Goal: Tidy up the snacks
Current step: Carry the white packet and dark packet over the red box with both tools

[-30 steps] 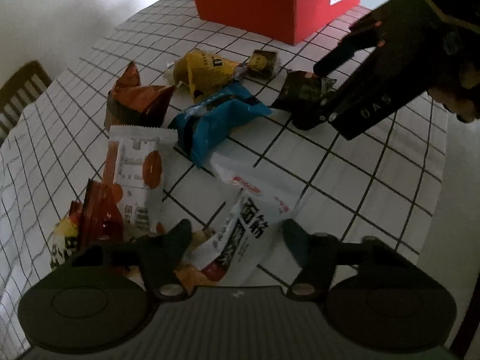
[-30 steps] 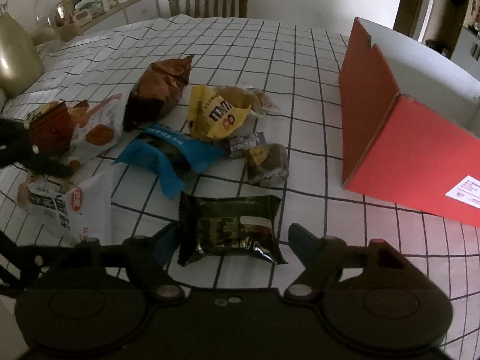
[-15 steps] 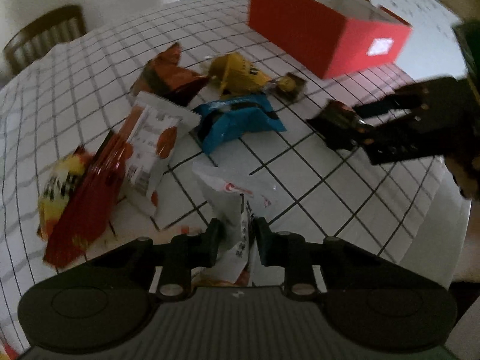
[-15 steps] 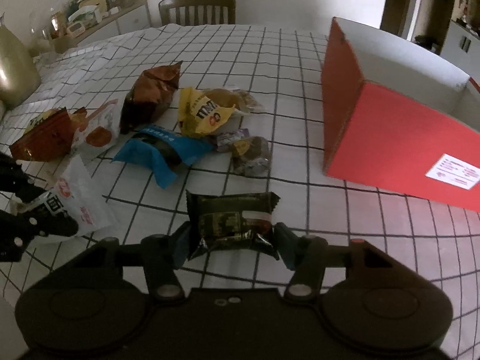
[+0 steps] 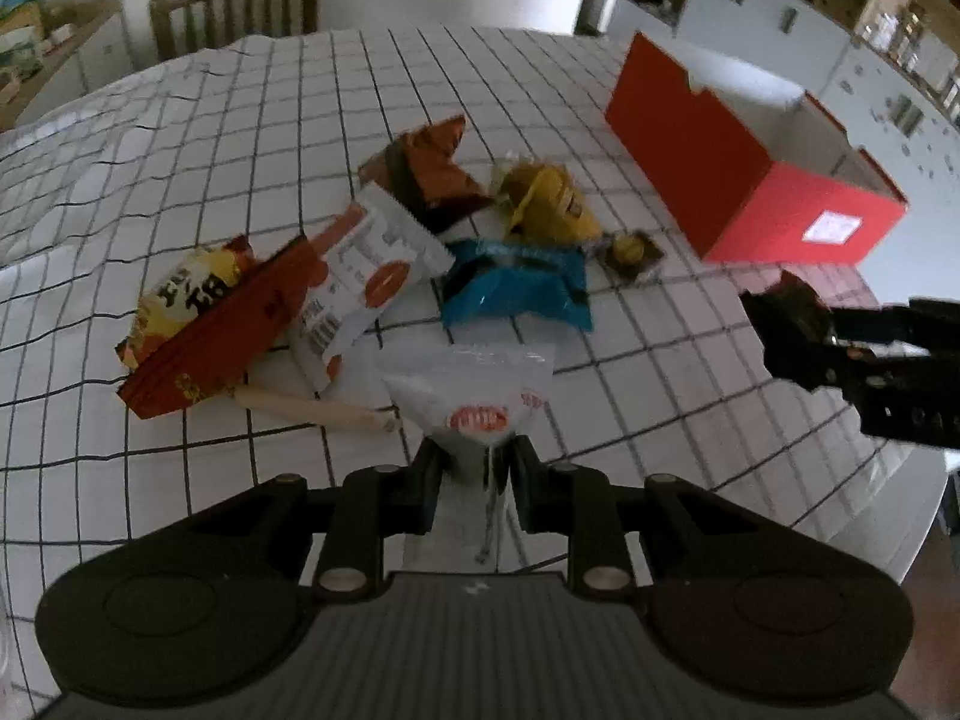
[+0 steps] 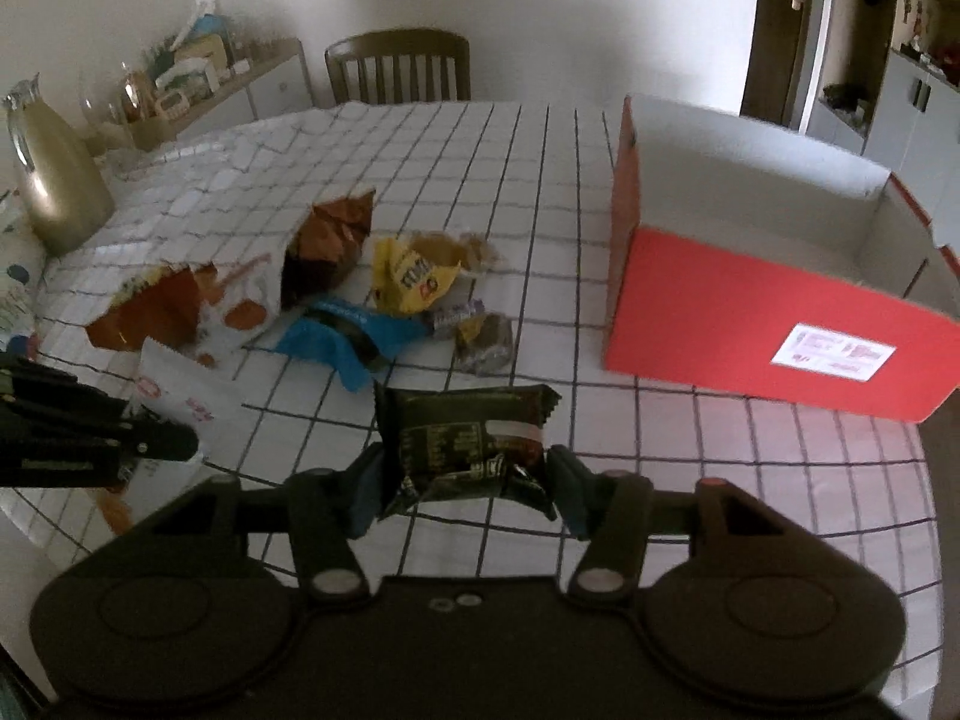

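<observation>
Plastic crinkled where the left hand-held gripper (image 5: 474, 468) clenched a white sachet (image 5: 474, 396) with a red oval logo. The right hand-held gripper (image 6: 465, 489) grasped a glossy dark foil packet (image 6: 462, 444); ahead-right stood the labelled red cardboard box (image 6: 750, 312) on the checked counter (image 6: 540, 180).

Legible text: "m&m" lettering, partly creased, on the yellow bag (image 6: 414, 282). Large dark characters on the yellow-and-red packet (image 5: 192, 300), not decipherable. White label (image 6: 837, 354) on the red box (image 6: 720, 312): print too small to read.
</observation>
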{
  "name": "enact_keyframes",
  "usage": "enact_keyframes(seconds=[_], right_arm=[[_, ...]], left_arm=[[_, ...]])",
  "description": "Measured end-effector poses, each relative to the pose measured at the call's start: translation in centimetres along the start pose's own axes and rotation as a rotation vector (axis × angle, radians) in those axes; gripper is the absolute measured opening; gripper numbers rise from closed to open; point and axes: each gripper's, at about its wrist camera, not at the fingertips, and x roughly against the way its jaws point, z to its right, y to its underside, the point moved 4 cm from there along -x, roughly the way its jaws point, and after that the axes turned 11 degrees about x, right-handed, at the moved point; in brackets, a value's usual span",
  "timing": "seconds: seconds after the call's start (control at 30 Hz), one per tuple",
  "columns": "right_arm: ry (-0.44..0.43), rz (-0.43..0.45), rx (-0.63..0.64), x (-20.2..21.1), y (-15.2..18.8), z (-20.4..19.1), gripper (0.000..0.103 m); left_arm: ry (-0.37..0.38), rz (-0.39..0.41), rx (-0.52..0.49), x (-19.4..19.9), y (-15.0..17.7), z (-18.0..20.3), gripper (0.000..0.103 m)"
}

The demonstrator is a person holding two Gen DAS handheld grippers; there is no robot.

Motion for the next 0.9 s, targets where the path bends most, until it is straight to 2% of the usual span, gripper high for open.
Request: enact_keyframes(seconds=[0.37, 0.67, 0.9], right_arm=[[-0.016, 0.056, 0.022, 4.1, -1.6, 3.4, 0.056], [-0.015, 0.113, 0.032, 6.4, -3.5, 8.3, 0.056], [0.005, 0.15, 0.05, 7.0, -4.7, 12.9, 0.056]], left_arm=[[0.035, 0.044, 0.092, 2.2, -2.0, 4.4, 0.022], [0.107, 0.11, 0.068, 4.6, -5.9, 11.7, 0.022], [0.147, 0.158, 0.043, 4.6, -9.6, 17.8, 0.022]])
